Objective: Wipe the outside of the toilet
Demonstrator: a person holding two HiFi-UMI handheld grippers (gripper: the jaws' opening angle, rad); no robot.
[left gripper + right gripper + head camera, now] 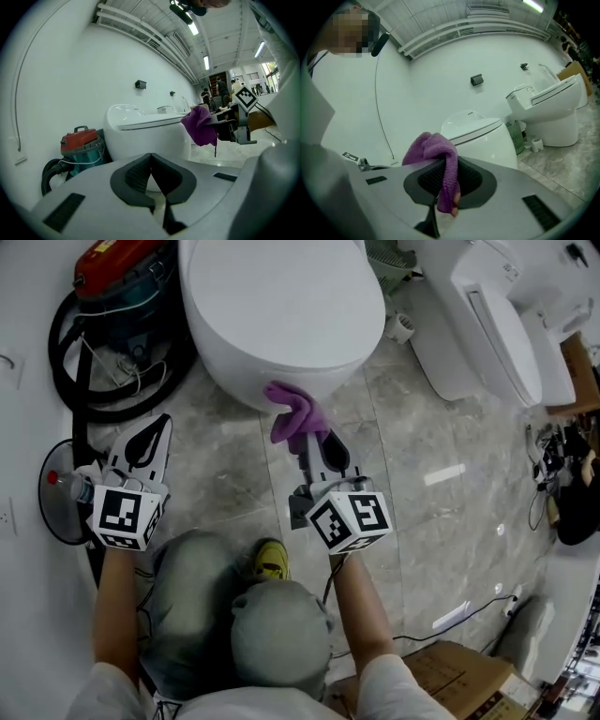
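Observation:
A white toilet point(281, 306) with its lid down fills the top middle of the head view. A purple cloth point(296, 414) hangs bunched at the front of its bowl, and my right gripper point(319, 448) is shut on it. In the right gripper view the purple cloth point(440, 164) drapes over the closed jaws, with the toilet point(480, 140) just beyond. My left gripper point(145, 442) is held to the left of the bowl, shut and holding nothing. The left gripper view shows the toilet point(147, 133) ahead and the purple cloth point(200, 125) at right.
A red and teal vacuum cleaner point(122, 287) with a black hose point(84, 381) stands left of the toilet by the wall. A second white toilet point(497, 329) stands at the right, a small green basket point(389, 263) between them. Cables point(469, 615) and cardboard boxes point(450, 671) lie on the marble floor.

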